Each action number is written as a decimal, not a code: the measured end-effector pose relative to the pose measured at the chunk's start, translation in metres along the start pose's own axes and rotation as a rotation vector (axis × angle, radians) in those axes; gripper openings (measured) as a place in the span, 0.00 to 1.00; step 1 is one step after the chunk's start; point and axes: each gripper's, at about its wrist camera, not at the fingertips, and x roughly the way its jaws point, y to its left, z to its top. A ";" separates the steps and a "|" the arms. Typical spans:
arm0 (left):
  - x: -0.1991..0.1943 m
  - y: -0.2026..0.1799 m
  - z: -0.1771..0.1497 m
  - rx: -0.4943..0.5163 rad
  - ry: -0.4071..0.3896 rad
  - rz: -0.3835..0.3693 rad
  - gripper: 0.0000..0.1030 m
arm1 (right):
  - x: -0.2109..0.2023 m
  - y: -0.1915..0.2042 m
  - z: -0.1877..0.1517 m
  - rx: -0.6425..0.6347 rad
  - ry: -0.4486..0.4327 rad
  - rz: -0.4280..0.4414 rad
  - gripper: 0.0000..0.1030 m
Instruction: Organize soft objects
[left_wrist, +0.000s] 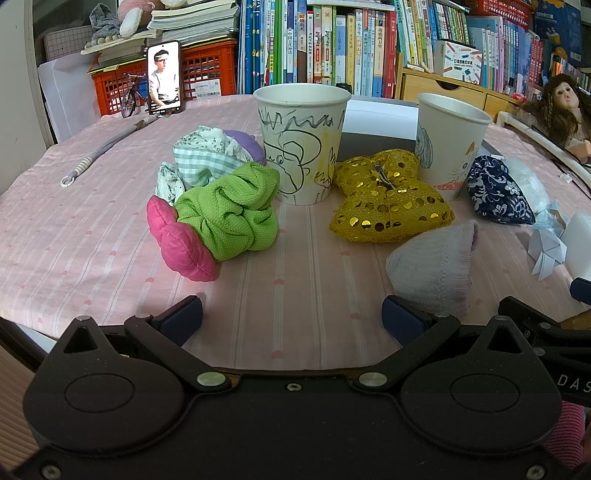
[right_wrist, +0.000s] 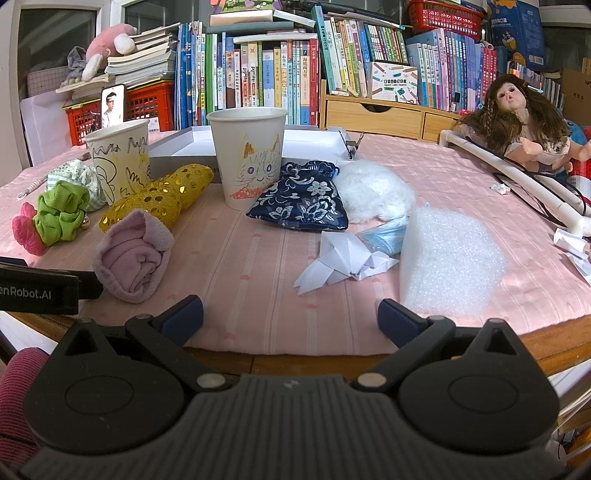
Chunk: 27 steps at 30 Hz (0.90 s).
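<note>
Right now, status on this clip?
Left gripper and right gripper open, empty. Rolled pink sock, green scrunchie loose on tablecloth. Paper cups upright between.

On the counter (right_wrist: 258, 295): two paper cups, one scribbled (left_wrist: 302, 144) and one with a cat drawing (right_wrist: 248, 155). Three scrunchies, green (left_wrist: 231, 210), checked (left_wrist: 201, 162) and purple (left_wrist: 245, 146); one pink flower (left_wrist: 181, 240), one gold sequin bow (left_wrist: 388, 199), one rolled sock (right_wrist: 135, 254), one navy pouch (right_wrist: 303, 201). Also one white fluffy piece (right_wrist: 373, 192), one folded paper figure (right_wrist: 340, 262), one foam sheet (right_wrist: 450, 258).
</note>
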 end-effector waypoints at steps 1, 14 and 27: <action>0.000 0.000 0.000 0.000 0.000 0.000 1.00 | 0.000 0.000 0.000 0.000 0.000 0.000 1.00; 0.001 0.002 -0.002 0.010 -0.012 -0.010 1.00 | 0.000 -0.001 0.000 -0.001 -0.002 0.003 1.00; -0.001 0.003 -0.001 0.008 -0.003 -0.014 1.00 | -0.001 -0.003 0.002 -0.006 0.001 0.022 1.00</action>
